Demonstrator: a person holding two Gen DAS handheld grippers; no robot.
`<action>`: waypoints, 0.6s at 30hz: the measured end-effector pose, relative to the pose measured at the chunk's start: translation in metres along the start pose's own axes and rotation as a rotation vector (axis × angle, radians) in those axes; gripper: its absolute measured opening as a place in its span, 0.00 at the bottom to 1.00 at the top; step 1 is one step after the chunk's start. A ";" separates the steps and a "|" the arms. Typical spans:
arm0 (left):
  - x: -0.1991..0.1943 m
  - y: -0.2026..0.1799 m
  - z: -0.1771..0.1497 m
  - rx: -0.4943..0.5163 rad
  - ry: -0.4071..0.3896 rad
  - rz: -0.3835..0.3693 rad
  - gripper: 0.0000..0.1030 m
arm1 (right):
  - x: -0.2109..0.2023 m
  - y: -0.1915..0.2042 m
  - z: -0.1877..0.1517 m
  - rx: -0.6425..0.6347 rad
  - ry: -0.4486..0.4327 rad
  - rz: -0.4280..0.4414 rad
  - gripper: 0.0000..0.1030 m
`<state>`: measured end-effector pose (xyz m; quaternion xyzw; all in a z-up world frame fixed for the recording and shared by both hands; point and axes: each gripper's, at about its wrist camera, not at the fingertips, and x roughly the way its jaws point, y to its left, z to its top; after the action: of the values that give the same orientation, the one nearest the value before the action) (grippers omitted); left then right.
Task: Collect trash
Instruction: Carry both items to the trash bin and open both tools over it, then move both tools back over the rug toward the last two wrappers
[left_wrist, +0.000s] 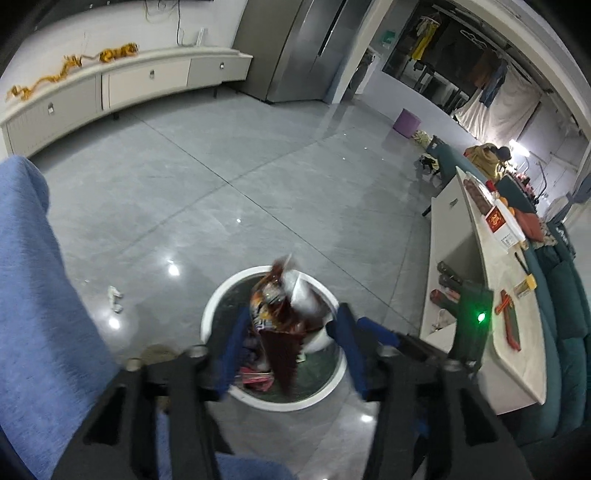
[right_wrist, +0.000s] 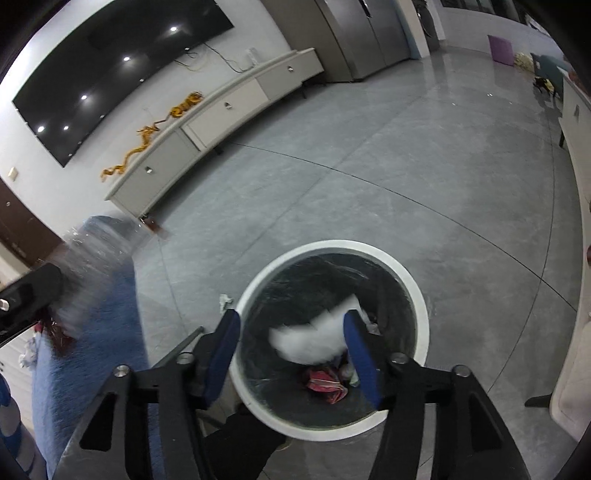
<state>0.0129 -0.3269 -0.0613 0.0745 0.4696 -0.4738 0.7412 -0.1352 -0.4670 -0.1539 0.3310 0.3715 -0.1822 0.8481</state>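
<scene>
A crumpled white scrap (left_wrist: 115, 298) lies on the glossy grey floor (left_wrist: 221, 184). Over the round white-rimmed bin (left_wrist: 236, 280), the left tool (left_wrist: 291, 347) gapes around a blurred, crinkly brown-orange wrapper (left_wrist: 277, 314). The right tool (right_wrist: 291, 354) hangs spread above a white wad (right_wrist: 314, 336) inside.

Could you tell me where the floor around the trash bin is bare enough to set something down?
Bare grey floor runs from the white bin to the TV cabinet. A crumpled tissue lies left of the bin. The bin itself is crowded with wrappers.
</scene>
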 end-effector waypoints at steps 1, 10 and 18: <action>0.005 0.001 0.002 -0.013 0.001 -0.002 0.58 | 0.002 -0.003 -0.001 0.006 0.006 -0.006 0.56; -0.004 0.008 -0.012 -0.034 -0.009 0.033 0.58 | -0.006 -0.003 0.004 0.047 -0.005 -0.018 0.56; -0.065 0.010 -0.031 -0.031 -0.140 0.193 0.59 | -0.049 0.028 0.008 0.003 -0.090 -0.003 0.58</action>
<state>-0.0058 -0.2628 -0.0323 0.0747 0.4146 -0.3968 0.8155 -0.1481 -0.4490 -0.1009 0.3234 0.3333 -0.1985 0.8631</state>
